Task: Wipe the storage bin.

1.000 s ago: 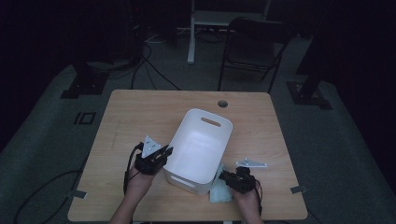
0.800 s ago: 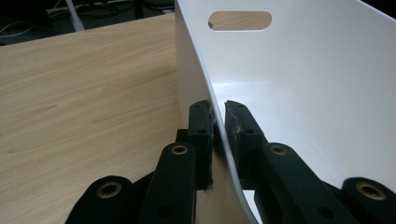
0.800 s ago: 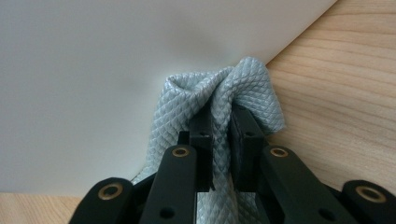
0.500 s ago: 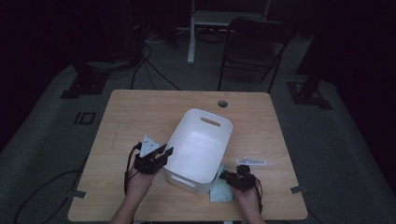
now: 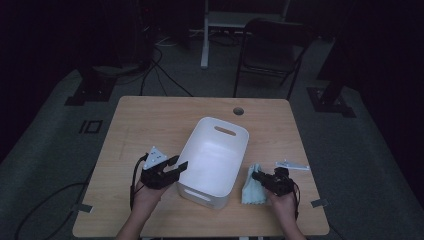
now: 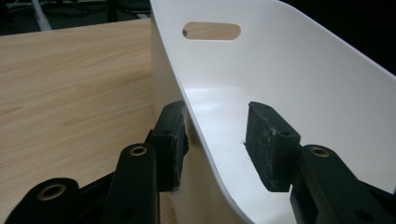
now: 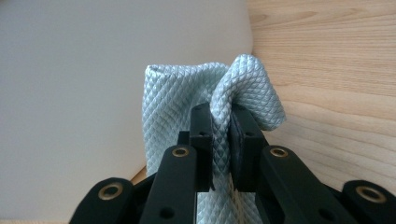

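A white tub (image 5: 215, 160) sits in the middle of the wooden table (image 5: 150, 120), with a slot handle (image 5: 225, 131) at its far end. The left gripper (image 5: 177, 166) is at the tub's left wall, near the near end. In the left gripper view the wall of the tub (image 6: 280, 84) stands between the two black pads. One pad (image 6: 170, 140) is right against the outside of the wall. The other pad (image 6: 271, 144) is inside the tub and stands clear of the wall, so nothing is squeezed. The jaws have just been opening and are now partly open, with the wall between them. The bottom of the tub is cut off in this view.

The right gripper (image 5: 257, 176) is on the right side of the tub, near the table's near edge. It is pinched tight on a light blue cloth (image 5: 252, 184). In the right gripper view the cloth (image 7: 187, 107) bunches up above the pads, and a fold of it is pressed between them. The low part of the cloth is hidden behind the jaws.

A small pale flat thing (image 5: 292, 165) lies on the table just past the right hand (image 5: 285, 205). It is too dim to make out. The room around the table is very dark.
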Action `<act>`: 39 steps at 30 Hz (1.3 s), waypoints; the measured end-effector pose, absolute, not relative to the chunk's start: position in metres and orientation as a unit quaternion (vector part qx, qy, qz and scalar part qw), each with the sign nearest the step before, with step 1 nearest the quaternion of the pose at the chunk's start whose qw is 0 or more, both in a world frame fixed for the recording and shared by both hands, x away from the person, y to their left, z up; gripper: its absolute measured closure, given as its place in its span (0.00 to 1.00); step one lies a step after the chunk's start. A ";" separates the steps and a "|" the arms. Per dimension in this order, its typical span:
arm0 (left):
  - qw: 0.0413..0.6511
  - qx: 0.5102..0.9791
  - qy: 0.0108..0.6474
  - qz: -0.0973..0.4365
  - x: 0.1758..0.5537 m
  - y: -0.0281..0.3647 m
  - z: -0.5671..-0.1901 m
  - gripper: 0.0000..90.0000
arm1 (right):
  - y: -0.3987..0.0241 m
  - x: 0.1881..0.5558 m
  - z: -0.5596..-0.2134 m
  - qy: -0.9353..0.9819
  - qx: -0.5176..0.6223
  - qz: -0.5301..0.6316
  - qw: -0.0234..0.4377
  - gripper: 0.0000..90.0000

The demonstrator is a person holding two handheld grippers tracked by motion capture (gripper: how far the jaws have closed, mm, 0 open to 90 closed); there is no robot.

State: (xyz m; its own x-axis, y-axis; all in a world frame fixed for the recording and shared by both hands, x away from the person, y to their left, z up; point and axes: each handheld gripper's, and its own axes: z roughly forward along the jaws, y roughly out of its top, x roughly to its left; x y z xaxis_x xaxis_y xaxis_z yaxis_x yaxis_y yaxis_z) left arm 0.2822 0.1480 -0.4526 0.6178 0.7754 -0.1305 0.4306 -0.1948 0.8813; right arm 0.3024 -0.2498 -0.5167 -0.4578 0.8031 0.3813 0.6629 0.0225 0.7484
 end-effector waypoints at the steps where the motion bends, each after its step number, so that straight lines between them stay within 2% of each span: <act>1: 0.489 0.756 0.398 0.175 0.281 0.147 -0.452 0.62 | -0.251 0.303 -0.517 0.712 0.515 0.471 0.074 0.90; 3: 0.491 0.758 0.391 0.174 0.276 0.145 -0.451 0.62 | -0.251 0.303 -0.516 0.712 0.515 0.471 0.074 0.90; 4: 0.493 0.757 0.389 0.179 0.274 0.145 -0.451 0.57 | -0.255 0.303 -0.515 0.709 0.517 0.474 0.076 0.90; 6: 0.495 0.757 0.386 0.180 0.272 0.144 -0.451 0.54 | -0.258 0.303 -0.514 0.707 0.519 0.474 0.077 0.90; 12: 0.501 0.758 0.379 0.176 0.267 0.143 -0.450 0.52 | -0.262 0.302 -0.517 0.709 0.522 0.469 0.073 0.90; 13: 0.501 0.760 0.376 0.175 0.266 0.143 -0.450 0.49 | -0.263 0.303 -0.518 0.708 0.524 0.468 0.072 0.90; 39: 0.507 0.784 0.330 0.138 0.247 0.125 -0.446 0.48 | -0.270 0.305 -0.520 0.700 0.532 0.470 0.070 0.90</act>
State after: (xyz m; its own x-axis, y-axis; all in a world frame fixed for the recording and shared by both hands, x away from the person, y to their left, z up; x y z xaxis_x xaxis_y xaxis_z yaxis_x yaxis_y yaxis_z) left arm 0.2475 0.1245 -0.4464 0.7436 0.6581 -0.1180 0.3782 -0.2686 0.8859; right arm 0.3051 -0.2705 -0.5201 -0.4238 0.8117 0.4019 0.6793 -0.0087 0.7338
